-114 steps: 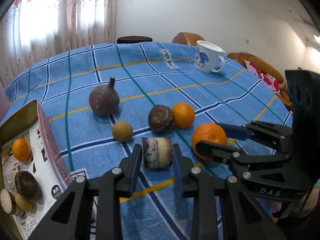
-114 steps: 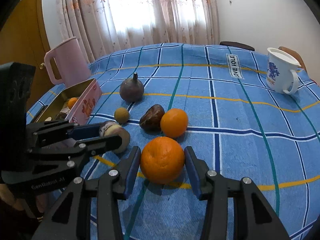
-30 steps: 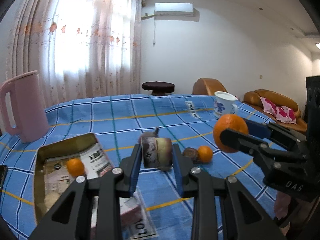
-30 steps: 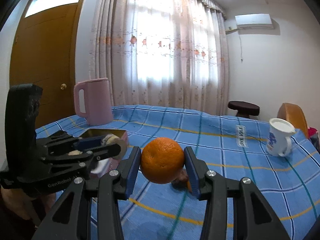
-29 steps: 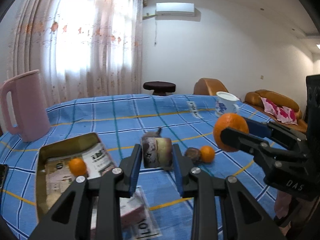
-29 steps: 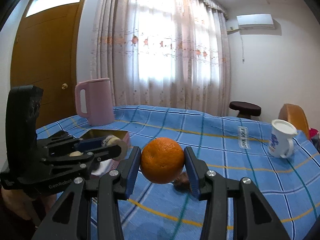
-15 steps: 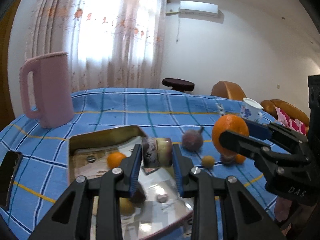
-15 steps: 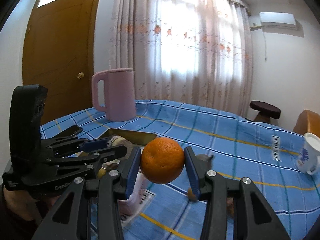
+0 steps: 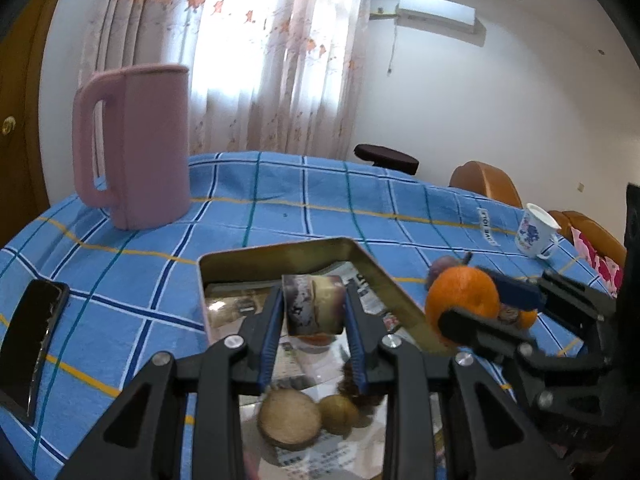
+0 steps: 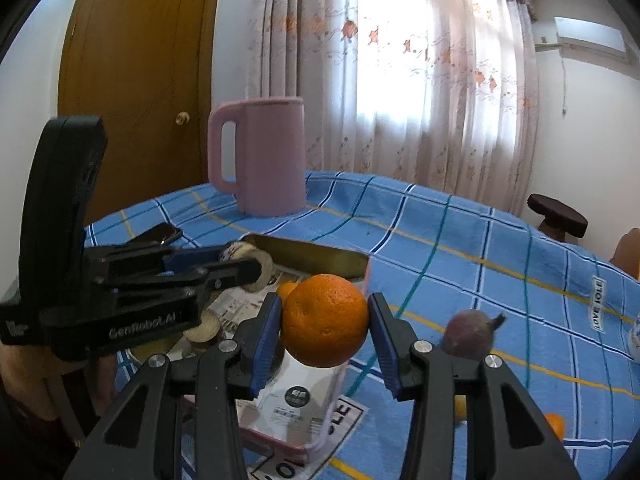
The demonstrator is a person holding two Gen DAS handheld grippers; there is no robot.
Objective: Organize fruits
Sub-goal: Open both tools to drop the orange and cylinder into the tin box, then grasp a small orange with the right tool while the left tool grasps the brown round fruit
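Fingers of the left gripper [image 9: 314, 312] are clamped on a cut fruit chunk [image 9: 313, 309] held directly above the open tin box [image 9: 384, 276] — nearer it than the right gripper [image 10: 325, 332], whose orange [image 10: 325, 332] is pinched just outside the box's right wall.

- Daylight poured through the sheer curtains [image 9: 280, 60], blown out to glare.
- The room was bright.
- Fisheye bent the edges, corners black.
- Fruit low in the tin [image 9: 384, 280] was blurred.
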